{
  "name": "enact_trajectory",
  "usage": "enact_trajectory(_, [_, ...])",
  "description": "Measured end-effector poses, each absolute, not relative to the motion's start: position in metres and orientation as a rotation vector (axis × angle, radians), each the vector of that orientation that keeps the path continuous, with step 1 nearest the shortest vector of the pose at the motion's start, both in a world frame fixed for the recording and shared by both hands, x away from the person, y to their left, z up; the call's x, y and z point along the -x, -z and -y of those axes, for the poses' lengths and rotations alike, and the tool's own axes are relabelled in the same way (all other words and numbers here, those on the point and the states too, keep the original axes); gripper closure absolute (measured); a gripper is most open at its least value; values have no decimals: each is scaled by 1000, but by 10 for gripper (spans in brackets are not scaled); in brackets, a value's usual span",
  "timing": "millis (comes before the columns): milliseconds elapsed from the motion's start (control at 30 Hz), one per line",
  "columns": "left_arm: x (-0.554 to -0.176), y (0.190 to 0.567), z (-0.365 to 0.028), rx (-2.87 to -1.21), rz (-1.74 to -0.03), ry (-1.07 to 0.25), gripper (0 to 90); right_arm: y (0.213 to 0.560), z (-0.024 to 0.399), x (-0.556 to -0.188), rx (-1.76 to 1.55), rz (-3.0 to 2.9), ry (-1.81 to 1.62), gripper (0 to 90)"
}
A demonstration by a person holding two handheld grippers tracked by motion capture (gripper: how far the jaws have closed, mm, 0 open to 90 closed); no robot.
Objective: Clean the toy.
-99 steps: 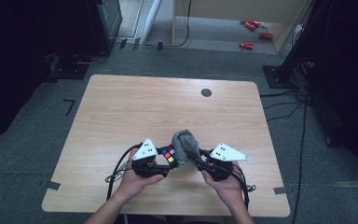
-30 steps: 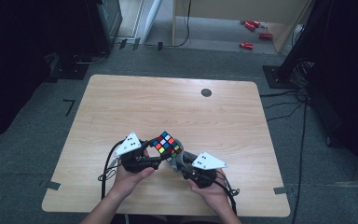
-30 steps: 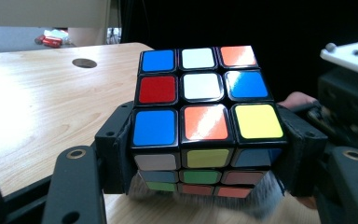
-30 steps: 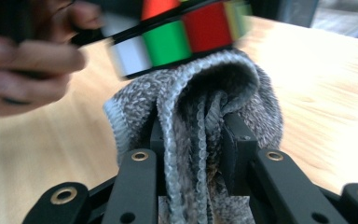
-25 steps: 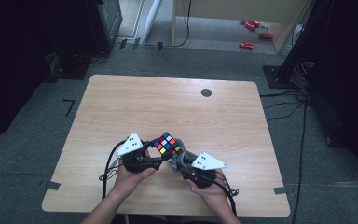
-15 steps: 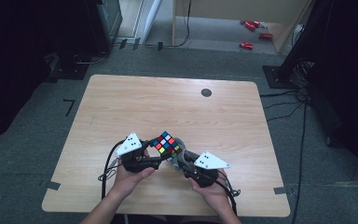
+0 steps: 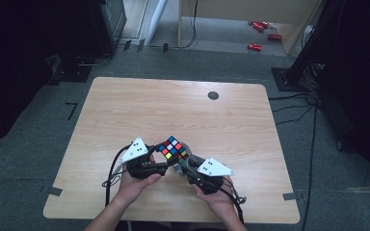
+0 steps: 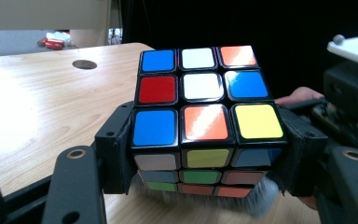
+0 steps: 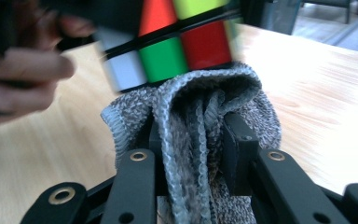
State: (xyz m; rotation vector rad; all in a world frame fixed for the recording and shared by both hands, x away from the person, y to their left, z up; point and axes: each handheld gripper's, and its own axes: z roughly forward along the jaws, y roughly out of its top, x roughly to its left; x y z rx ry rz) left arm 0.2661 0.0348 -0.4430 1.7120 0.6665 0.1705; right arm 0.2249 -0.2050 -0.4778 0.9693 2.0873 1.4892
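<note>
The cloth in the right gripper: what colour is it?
Mottled grey knit cloth, clearest in the right gripper view.

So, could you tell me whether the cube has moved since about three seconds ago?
Yes. The cube now sits left of the table's dark hole, nearer the left edge, uncovered by the grey cloth.

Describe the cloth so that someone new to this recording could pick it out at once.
Start at the wooden table and go to its near edge, where the two hands meet. The grey knitted cloth is bunched in the right claw, pressed under the puzzle cube; it is the soft, colourless thing there.
</note>
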Motion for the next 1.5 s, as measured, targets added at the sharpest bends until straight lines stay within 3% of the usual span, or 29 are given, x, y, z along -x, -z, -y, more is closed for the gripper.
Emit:
enact_trajectory(267, [-267,443,-36,-1708,-675,-165,345,484,185,-218,-901,-2158,-1483,686])
enact_trajectory(500, [-267,444,-35,-1713,-671,-161,346,476,206,-224,-996,-2061,-1503,689])
enact_trajectory(733, [-267,444,-35,-1715,-672,-159,346,484,181,-216,-892,-2166,-1498,685])
enact_trajectory(967, [-266,441,-36,-1708,-668,-162,345,472,208,-224,-1007,-2039,-1542,691])
enact_trajectory(1233, [-266,442,-34,-1715,-665,-157,345,477,187,-218,-941,-2141,-1527,688])
enact_trajectory(1500, [-266,442,-34,-1717,-668,-155,346,472,206,-225,-1035,-2052,-1549,692])
